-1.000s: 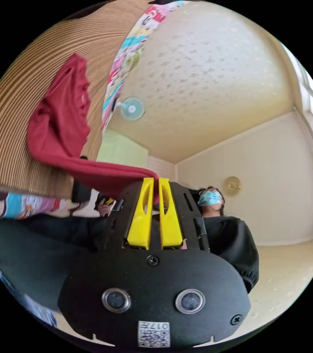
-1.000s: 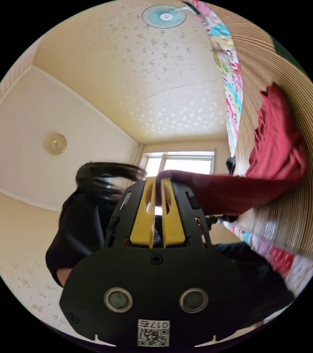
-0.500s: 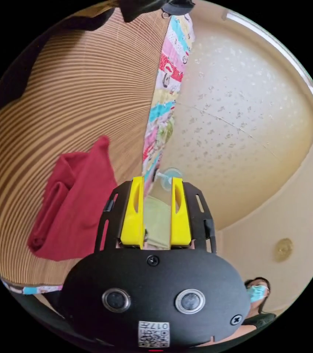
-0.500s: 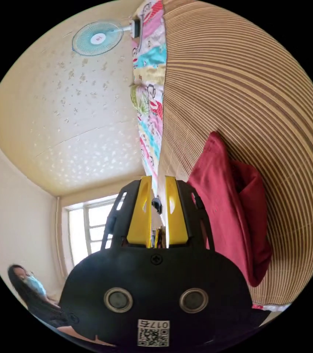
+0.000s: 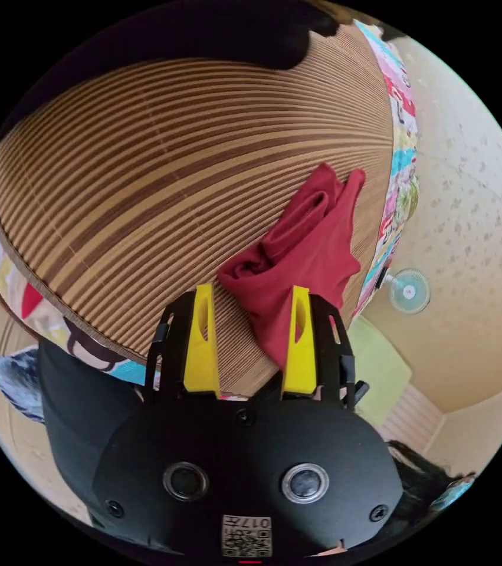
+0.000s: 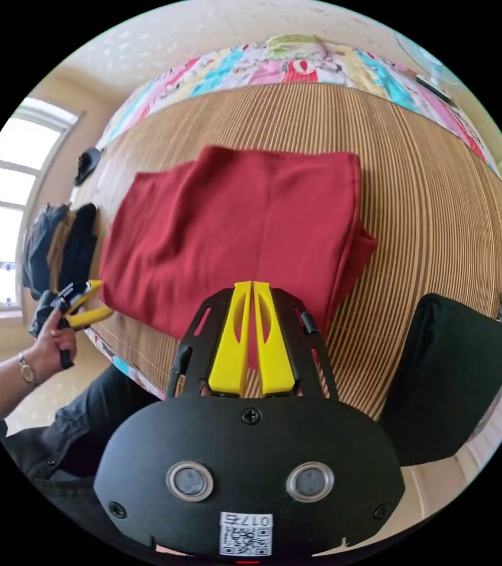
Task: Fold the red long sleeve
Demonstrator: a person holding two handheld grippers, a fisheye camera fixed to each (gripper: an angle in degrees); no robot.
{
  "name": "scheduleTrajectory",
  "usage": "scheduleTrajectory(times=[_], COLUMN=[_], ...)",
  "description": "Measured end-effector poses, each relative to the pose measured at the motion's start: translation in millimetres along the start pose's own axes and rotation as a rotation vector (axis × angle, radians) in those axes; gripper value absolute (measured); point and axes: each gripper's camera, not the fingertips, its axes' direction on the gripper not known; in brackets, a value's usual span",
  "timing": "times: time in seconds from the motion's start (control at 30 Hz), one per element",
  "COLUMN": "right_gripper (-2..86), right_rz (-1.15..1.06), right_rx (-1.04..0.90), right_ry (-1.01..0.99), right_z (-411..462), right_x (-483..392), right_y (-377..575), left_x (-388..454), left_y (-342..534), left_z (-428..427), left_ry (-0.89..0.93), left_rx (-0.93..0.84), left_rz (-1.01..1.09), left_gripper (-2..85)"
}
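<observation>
One folded shirt (image 6: pixel 233 230) near the mat's (image 6: pixel 427 194) edge; your left gripper (image 5: pixel 251 321) gapes empty, right gripper (image 6: pixel 252 327) closed, grip unclear.

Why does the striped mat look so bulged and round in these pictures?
Fisheye distortion: in the left gripper view the striped mat curves like a dome; in the right gripper view it bows around the red long sleeve, and the window is overexposed.

Bright daylight, window (image 6: pixel 3 236) glare, sharp pics, heavy fisheye warp w/ black edges
</observation>
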Motion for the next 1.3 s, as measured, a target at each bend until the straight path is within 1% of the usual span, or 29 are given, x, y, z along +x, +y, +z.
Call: scheduleTrajectory(times=[0.03, 0.07, 0.13, 0.2, 0.27, 0.3, 0.37, 0.4, 0.47, 0.5, 0.57, 0.6, 0.67, 0.8, 0.87, 0.9, 0.97, 1.0, 1.07, 1.1, 1.17, 1.3], right_gripper=[0.5, 0.5, 0.5, 0.4, 0.4, 0.3, 0.2, 0.2, 0.1, 0.1, 0.1, 0.1, 0.2, 0.5, 1.1, 1.3, 2.9, 3.7, 8.7, 10.8, 18.1, 23.2], right_rz=[-0.006, -0.042, -0.016, 0.055, 0.087, 0.078, 0.068, 0.076, 0.153, 0.176, 0.268, 0.292, 0.383, 0.526, 0.597, 0.597, 0.605, 0.62, 0.662, 0.665, 0.626, 0.515], right_rx=[-0.05, -0.029, 0.008, -0.036, -0.069, -0.068, -0.041, -0.035, -0.017, -0.013, 0.019, 0.038, 0.105, 0.165, 0.21, 0.223, 0.3, 0.325, 0.383, 0.38, 0.343, 0.232], right_ry=[0.041, 0.028, -0.02, -0.089, -0.13, -0.13, -0.143, -0.155, -0.242, -0.264, -0.278, -0.271, -0.257, -0.286, -0.383, -0.432, -0.599, -0.626, -0.724, -0.745, -0.797, -0.84], right_z=[16, 24, 23, 20, 16, 16, 12, 10, 0, -4, -26, -33, -57, -78, -85, -85, -90, -92, -98, -98, -97, -88], right_x=[-2, -2, 4, 13, 17, 17, 16, 18, 31, 35, 54, 59, 82, 120, 145, 151, 173, 179, 198, 201, 208, 205], right_y=[2, 8, 11, 0, -10, -10, -6, -5, 1, 3, 16, 21, 51, 104, 140, 148, 174, 180, 190, 189, 176, 143], left_x=[-9, -14, -15, -3, 34, 47, 104, 119, 173, 184, 213, 216, 211, 184, 168, 165, 152, 149, 133, 128, 110, 87], left_y=[-5, -8, -16, -22, -19, -15, 10, 19, 60, 71, 125, 138, 180, 218, 225, 223, 197, 187, 141, 129, 86, 38], left_z=[7, 12, 20, 24, 31, 34, 53, 60, 102, 115, 170, 184, 243, 308, 333, 335, 329, 325, 309, 305, 296, 310], left_ry=[0.029, 0.048, 0.102, 0.152, 0.219, 0.219, 0.16, 0.134, 0.021, -0.007, -0.124, -0.152, -0.246, -0.297, -0.266, -0.25, -0.211, -0.203, -0.192, -0.195, -0.236, -0.307], left_rx=[0.009, 0.026, 0.017, -0.006, -0.07, -0.09, -0.164, -0.184, -0.287, -0.318, -0.42, -0.444, -0.548, -0.682, -0.795, -0.802, -0.714, -0.68, -0.545, -0.511, -0.408, -0.384], left_rz=[-0.048, -0.086, -0.087, 0.013, 0.253, 0.314, 0.561, 0.622, 0.849, 0.904, 1.116, 1.161, 1.27, 1.329, 1.327, 1.313, 1.214, 1.181, 1.027, 0.991, 0.869, 0.761], left_gripper=[14.0, 12.7, 8.8, 6.3, 5.4, 5.3, 5.0, 5.0, 4.8, 4.8, 4.8, 4.8, 4.9, 5.8, 5.7, 5.2, 5.6, 6.2, 8.9, 9.6, 11.8, 14.4])
